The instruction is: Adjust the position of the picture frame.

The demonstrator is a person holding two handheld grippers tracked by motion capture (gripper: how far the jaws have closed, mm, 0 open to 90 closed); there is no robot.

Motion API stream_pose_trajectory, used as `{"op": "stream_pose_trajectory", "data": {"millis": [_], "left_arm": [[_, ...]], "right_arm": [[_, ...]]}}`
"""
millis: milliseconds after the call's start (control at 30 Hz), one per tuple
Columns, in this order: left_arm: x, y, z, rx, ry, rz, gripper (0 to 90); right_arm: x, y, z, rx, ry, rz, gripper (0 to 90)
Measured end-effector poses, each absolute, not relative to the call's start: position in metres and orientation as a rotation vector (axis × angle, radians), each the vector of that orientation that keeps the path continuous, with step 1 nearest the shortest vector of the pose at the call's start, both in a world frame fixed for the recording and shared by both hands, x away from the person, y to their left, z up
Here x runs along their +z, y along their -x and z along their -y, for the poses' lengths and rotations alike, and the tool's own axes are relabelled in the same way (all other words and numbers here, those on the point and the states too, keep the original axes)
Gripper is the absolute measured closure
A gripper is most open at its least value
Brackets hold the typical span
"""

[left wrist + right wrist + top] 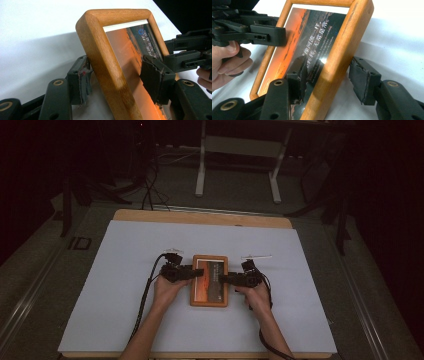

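Two tools straddle opposite long sides of the wooden picture frame (209,280), lying flat mid-bench (125,270) on white paper. Left tool (192,271) and right tool (225,279) each have jaws apart around a rail, pads not pressing, seemingly readying a balanced lift.

The wooden picture frame (110,67) runs off the bottom edge of both gripper views. Its printed white text (317,45) is perhaps too small to read.
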State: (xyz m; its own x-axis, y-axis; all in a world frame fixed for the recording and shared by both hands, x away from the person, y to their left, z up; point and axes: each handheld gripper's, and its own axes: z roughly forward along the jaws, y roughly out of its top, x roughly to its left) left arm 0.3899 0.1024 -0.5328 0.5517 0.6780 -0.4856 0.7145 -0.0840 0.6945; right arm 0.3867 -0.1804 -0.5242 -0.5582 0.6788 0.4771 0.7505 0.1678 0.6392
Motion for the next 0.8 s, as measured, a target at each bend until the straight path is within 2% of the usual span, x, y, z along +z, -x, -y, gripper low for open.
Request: {"op": "stream_pose_trajectory", "data": {"millis": [367,467,800], "left_arm": [[-0.529,-0.384,-0.106,0.015,-1.814,-1.163,43.5],[-0.526,-0.381,-0.108,0.044,-1.8,-1.155,46.1],[-0.501,-0.362,-0.119,0.152,-1.759,-1.106,47.4]], "right_arm": [[-0.523,-0.383,0.184,-1.405,1.449,2.357,50.2],[-0.519,-0.382,0.188,-1.419,1.458,2.366,50.2],[-0.504,-0.374,0.187,-1.482,1.431,2.467,52.4]]}}
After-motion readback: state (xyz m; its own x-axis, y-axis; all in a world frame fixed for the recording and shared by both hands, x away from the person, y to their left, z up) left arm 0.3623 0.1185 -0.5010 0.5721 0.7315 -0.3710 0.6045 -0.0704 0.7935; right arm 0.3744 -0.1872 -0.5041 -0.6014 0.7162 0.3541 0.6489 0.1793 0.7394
